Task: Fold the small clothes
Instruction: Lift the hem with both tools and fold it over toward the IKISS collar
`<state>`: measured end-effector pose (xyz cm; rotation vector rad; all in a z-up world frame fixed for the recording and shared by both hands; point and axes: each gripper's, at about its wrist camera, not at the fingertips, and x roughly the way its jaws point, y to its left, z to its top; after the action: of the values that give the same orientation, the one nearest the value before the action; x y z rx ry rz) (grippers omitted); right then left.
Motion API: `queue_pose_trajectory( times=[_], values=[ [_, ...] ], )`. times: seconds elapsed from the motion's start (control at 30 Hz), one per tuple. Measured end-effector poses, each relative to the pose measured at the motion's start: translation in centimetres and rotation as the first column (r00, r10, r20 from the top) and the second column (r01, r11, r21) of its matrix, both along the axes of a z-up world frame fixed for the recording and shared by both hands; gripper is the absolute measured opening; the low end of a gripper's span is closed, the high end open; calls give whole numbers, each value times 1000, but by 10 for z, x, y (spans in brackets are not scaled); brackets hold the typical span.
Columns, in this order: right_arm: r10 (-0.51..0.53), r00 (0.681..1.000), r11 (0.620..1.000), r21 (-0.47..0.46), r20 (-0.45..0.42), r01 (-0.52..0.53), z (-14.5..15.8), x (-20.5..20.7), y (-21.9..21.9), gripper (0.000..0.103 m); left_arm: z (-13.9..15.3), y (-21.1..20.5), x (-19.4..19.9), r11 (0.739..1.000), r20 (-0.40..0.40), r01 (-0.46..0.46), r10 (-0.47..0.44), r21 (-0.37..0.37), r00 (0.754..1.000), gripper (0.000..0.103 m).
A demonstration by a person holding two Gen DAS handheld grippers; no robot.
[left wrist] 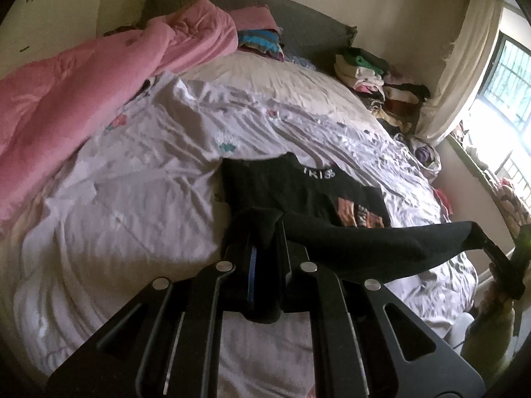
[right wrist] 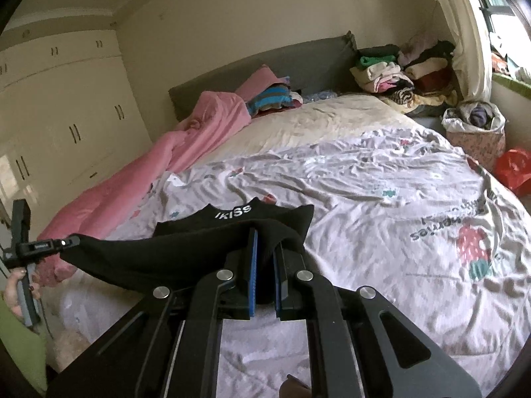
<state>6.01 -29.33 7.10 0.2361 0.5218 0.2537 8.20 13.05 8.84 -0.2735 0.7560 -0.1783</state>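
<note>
A black T-shirt (left wrist: 298,192) with white collar lettering and an orange print lies on the flower-print bed sheet (left wrist: 149,182). Its near edge is lifted and stretched taut between both grippers. In the left wrist view my left gripper (left wrist: 265,229) is shut on one end of that edge, with black fabric draped over its fingertips. My right gripper (left wrist: 476,232) pinches the other end at the far right. In the right wrist view the right gripper (right wrist: 265,235) is shut on the T-shirt (right wrist: 186,248), and the left gripper (right wrist: 71,241) holds the far end at the left.
A pink quilt (left wrist: 66,99) lies along the bed's left side. Piles of folded clothes (right wrist: 398,73) sit by the grey headboard (right wrist: 298,63). A bag of clothes (right wrist: 474,126) and a red bag (right wrist: 512,169) stand at the right, a wardrobe (right wrist: 66,116) at the left.
</note>
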Motion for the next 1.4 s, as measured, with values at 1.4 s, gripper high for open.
queue_pose_trajectory(
  times=[1.4],
  values=[
    [-130, 981, 988, -108, -143, 115, -64, 152, 11, 7, -66, -9, 136, 984, -33, -79, 85, 160, 996, 3]
  ],
)
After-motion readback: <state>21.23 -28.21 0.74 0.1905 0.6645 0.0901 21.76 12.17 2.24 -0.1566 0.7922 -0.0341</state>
